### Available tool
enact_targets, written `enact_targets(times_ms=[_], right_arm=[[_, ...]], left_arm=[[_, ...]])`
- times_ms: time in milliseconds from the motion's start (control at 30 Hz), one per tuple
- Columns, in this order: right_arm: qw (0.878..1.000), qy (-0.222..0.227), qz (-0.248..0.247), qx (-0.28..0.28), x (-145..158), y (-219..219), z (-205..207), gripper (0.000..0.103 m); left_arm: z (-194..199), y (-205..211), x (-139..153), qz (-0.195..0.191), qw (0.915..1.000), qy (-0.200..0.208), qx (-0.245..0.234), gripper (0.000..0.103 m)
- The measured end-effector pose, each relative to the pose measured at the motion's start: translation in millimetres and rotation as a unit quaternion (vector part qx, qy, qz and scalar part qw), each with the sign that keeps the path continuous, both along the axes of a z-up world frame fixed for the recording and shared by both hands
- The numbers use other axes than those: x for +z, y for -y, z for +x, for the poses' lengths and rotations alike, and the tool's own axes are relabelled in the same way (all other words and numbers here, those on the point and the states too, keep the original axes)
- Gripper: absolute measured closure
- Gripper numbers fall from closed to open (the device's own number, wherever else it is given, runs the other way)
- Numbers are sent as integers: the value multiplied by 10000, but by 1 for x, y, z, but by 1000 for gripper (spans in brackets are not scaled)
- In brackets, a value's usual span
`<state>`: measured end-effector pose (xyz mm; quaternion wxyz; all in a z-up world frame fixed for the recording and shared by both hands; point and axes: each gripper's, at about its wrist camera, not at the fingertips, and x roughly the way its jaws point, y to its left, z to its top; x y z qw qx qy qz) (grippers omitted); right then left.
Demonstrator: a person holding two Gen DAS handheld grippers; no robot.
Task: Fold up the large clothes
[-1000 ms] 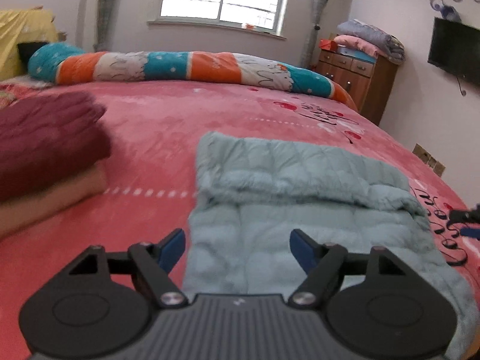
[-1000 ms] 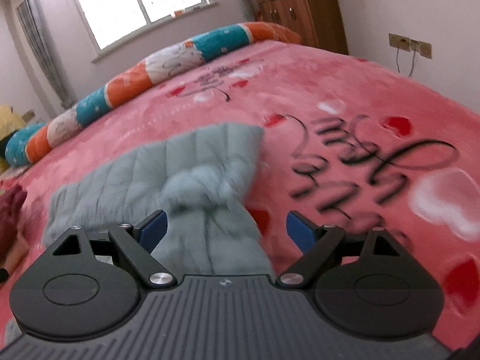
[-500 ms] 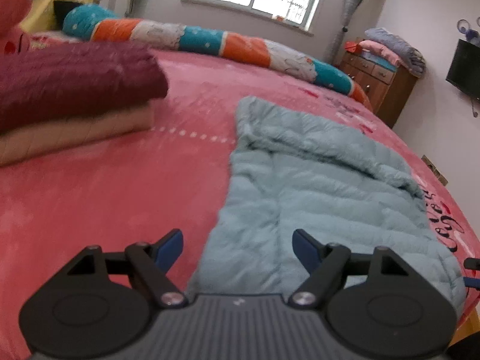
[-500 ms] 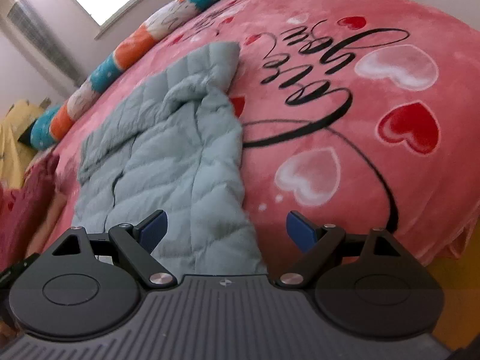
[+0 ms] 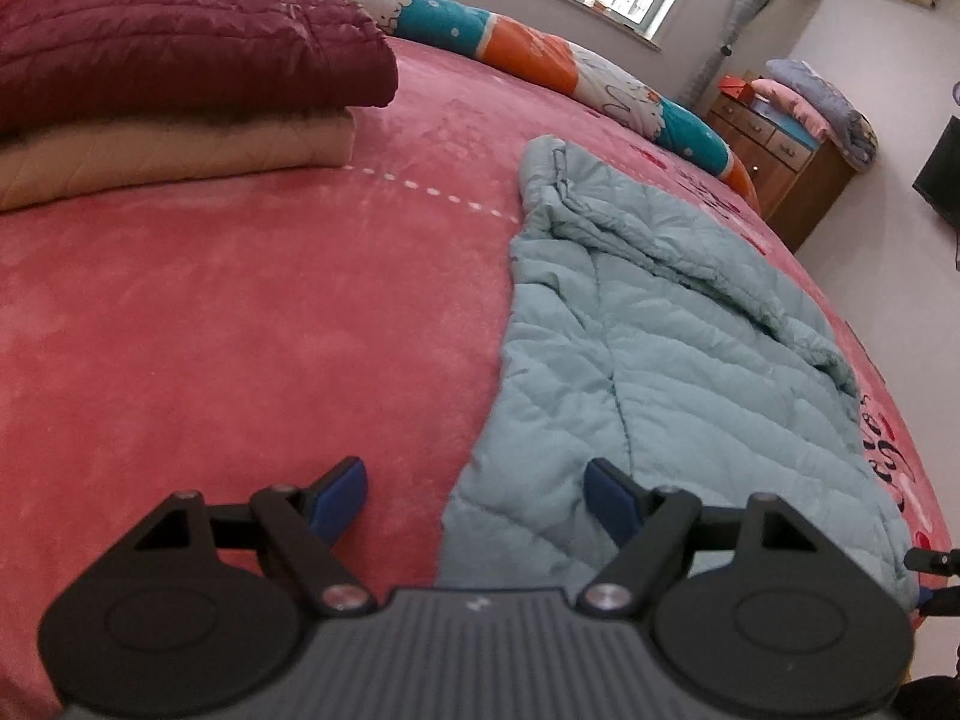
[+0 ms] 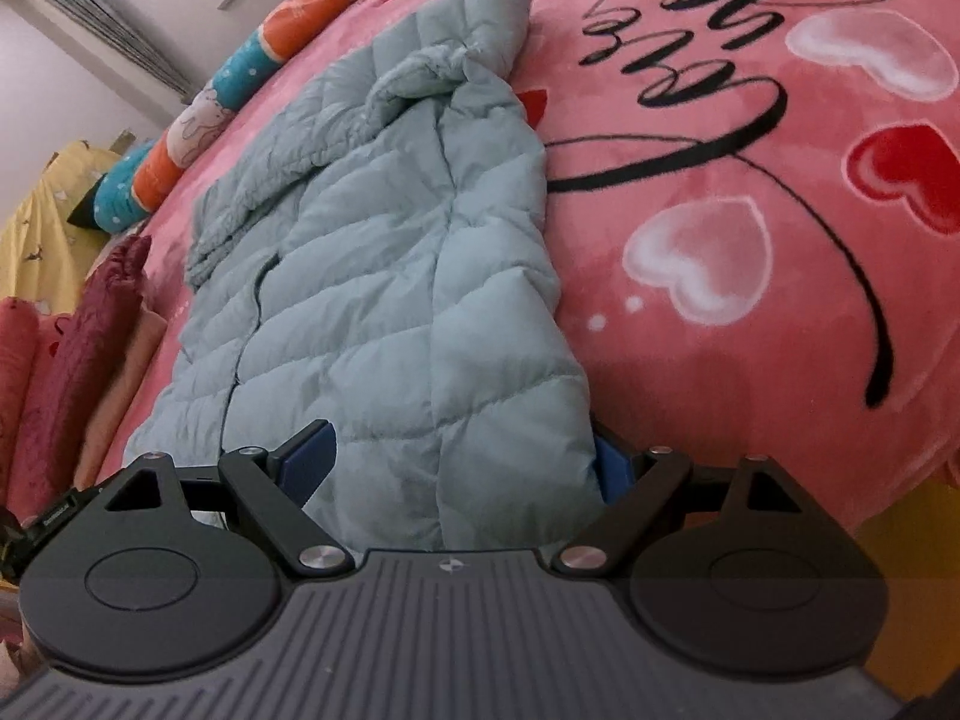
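A pale blue quilted down coat (image 5: 648, 360) lies lengthwise on the pink bed, sleeves folded in, hem toward me. It also shows in the right wrist view (image 6: 384, 276). My left gripper (image 5: 477, 495) is open at the hem's left corner, with that corner between its blue pads. My right gripper (image 6: 462, 462) is open at the hem's right corner; the coat's edge lies between its fingers and partly hides the right pad (image 6: 612, 468).
A stack of folded clothes, maroon (image 5: 180, 54) over beige (image 5: 168, 156), sits at the left of the bed. A long striped bolster (image 5: 540, 60) lies along the far side. The bed's front edge (image 6: 900, 480) drops off to the right. A wooden dresser (image 5: 780, 168) stands beyond.
Both grippers have pulled back and dropped from over the coat's middle to its near hem, one at each corner. Both stayed open.
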<state>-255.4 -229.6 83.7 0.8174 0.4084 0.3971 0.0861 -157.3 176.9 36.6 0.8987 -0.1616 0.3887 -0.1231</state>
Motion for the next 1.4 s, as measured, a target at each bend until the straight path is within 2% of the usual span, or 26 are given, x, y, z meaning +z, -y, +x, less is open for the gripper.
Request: enact_targets(times_ms=[100, 333, 500, 700, 833, 900, 933, 967, 1033, 1167, 1267, 1400], right_arm=[[9998, -53, 72, 151, -1, -2, -2, 0], [9968, -143, 430, 662, -4, -5, -6, 0], [9945, -324, 491, 864, -6, -9, -6, 0], [9931, -675, 437, 851, -11, -12, -5, 2], [9931, -637, 433, 881, -9, -13, -4, 4], [9937, -586, 457, 842, -9, -12, -4, 12], [9939, -553, 479, 820, -10, -11, -5, 26], [9939, -524, 528, 813, -10, -10, -6, 45], [9932, -453, 623, 869, -12, -9, -8, 61], [9917, -358, 596, 1078, -9, -14, -5, 71], [9906, -199, 770, 1110, -5, -11, -6, 75], [9885, 114, 1136, 992, -1, -5, -12, 81]], left_arm=[[0, 1, 0, -7, 9999, 29, -120, 21], [2, 11, -2, -349, 9971, -36, -677, 21], [2, 17, -4, -505, 9939, -103, -978, 22], [3, 23, -5, -701, 9899, -157, -1226, 28], [4, 30, -6, -755, 9877, -173, -1358, 31], [4, 32, -7, -796, 9864, -172, -1427, 35], [4, 33, -7, -819, 9858, -179, -1457, 41], [5, 34, -7, -808, 9856, -178, -1475, 48], [4, 34, -6, -765, 9856, -177, -1499, 55], [2, 32, -5, -903, 9839, -205, -1530, 74], [0, 27, -3, -1154, 9810, -188, -1547, 79], [1, 18, 2, -1676, 9750, -143, -1452, 82]])
